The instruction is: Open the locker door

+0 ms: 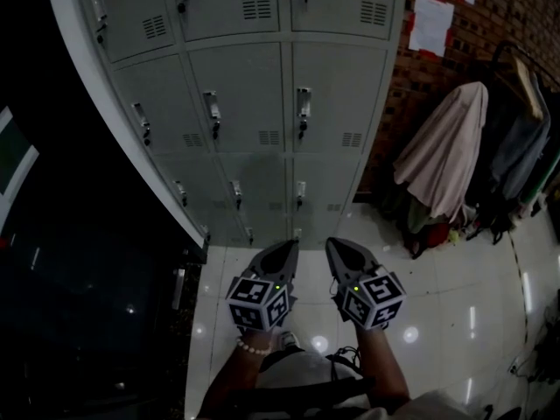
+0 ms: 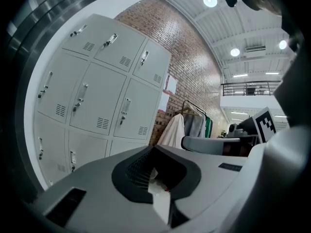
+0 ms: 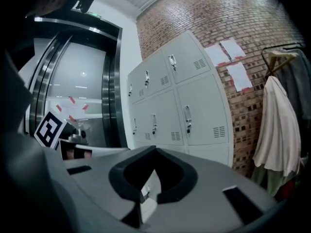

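A grey bank of lockers (image 1: 262,103) stands ahead of me with every door closed. Each door has a small latch handle, such as the one on the middle row (image 1: 303,110) and its neighbour (image 1: 213,112). My left gripper (image 1: 288,245) and right gripper (image 1: 336,242) are held side by side low in front of the person, well short of the lockers, pointing at them. Both are shut with nothing between the jaws. The lockers (image 2: 97,96) lie beyond the shut tip of the left gripper (image 2: 155,147). In the right gripper view the lockers (image 3: 180,106) are beyond the right gripper (image 3: 155,148).
A brick wall (image 1: 411,94) with white papers (image 1: 430,20) runs right of the lockers. A clothes rack with a pale coat (image 1: 451,147) and dark garments stands at the right. Dark glass and metal framing (image 1: 87,304) fill the left. The floor is glossy white tile (image 1: 446,296).
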The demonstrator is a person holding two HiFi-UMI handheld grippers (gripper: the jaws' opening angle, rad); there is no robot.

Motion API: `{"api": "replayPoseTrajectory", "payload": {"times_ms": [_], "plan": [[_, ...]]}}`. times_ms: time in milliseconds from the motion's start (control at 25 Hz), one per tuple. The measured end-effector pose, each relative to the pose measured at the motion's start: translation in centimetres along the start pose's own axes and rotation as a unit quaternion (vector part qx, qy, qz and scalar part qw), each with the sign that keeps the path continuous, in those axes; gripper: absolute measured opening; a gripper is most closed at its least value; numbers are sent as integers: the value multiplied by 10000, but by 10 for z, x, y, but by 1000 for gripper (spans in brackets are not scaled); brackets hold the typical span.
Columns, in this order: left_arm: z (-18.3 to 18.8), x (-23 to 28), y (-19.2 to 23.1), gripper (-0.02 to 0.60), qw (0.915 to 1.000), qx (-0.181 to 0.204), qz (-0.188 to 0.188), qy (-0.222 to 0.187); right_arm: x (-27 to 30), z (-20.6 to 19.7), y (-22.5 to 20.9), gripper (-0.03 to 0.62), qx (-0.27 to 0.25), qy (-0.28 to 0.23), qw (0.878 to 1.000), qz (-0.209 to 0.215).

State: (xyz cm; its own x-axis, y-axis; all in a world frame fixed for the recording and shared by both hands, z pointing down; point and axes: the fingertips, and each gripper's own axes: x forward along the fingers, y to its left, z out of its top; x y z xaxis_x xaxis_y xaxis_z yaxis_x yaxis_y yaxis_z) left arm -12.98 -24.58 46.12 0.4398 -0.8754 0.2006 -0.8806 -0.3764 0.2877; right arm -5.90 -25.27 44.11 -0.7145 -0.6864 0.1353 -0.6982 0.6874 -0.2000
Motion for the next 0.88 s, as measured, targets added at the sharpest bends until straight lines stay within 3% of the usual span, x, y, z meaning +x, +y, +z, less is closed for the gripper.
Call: {"api": "replayPoseTrajectory", "payload": {"times_ms": [400,600,840,880], "plan": [[24,34,37,-2,9999,103,-116,27,47,13,-19,5,19,-120,9998,-186],[32,52,61,-2,9999,147,11,17,81,23,-34,5,-109,-118,9997,-195],[48,74,83,-2,9999,118,80,-46,127,39,-64,42,-318,-97,9986,-403],[51,79,86,-2,9999,116,75,-55,137,42,-71,79,-337,-99,9985,-423]]}}
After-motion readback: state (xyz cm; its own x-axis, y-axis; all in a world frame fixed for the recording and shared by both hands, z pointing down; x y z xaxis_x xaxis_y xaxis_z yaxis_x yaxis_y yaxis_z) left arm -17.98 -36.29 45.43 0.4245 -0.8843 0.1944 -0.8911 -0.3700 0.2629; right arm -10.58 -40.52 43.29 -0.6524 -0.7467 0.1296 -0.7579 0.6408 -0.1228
